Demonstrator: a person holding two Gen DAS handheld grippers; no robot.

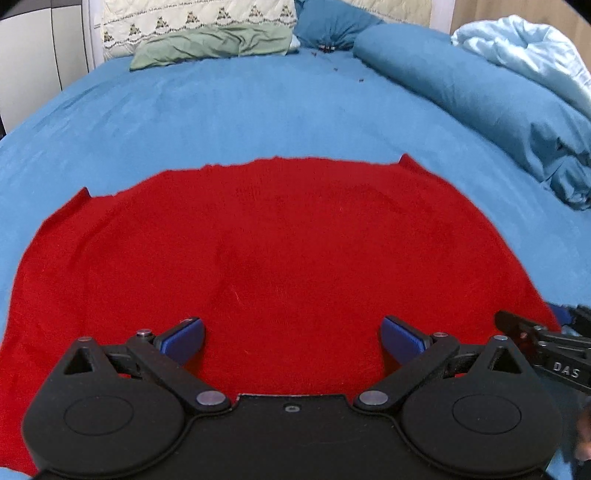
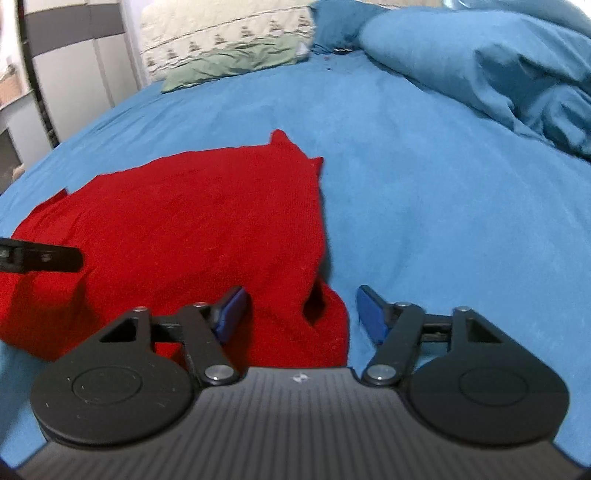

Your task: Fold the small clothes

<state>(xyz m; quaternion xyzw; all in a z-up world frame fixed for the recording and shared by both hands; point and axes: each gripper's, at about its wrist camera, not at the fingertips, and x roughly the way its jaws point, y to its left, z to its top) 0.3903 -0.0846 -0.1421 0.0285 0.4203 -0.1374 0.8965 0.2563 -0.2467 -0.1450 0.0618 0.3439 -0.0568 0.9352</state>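
Red knit garment (image 1: 273,251): flat on the blue bedsheet (image 1: 258,110), centre frame, ready for folding. My left gripper (image 1: 293,341) and right gripper (image 2: 301,314): fingers apart, empty, poised at its near edge to take hold.

A bed (image 1: 258,103) with a blue sheet, a green pillow (image 1: 214,46), a cream quilted pillow (image 1: 192,16), a bunched blue duvet (image 1: 480,96), and a grey-banded wardrobe (image 2: 74,48) to the left.

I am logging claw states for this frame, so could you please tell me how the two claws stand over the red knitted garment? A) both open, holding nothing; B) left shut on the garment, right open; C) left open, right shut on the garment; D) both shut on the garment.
A: the left claw and the right claw both show their blue pads spread wide above the red knitted garment, with no cloth pinched between them.
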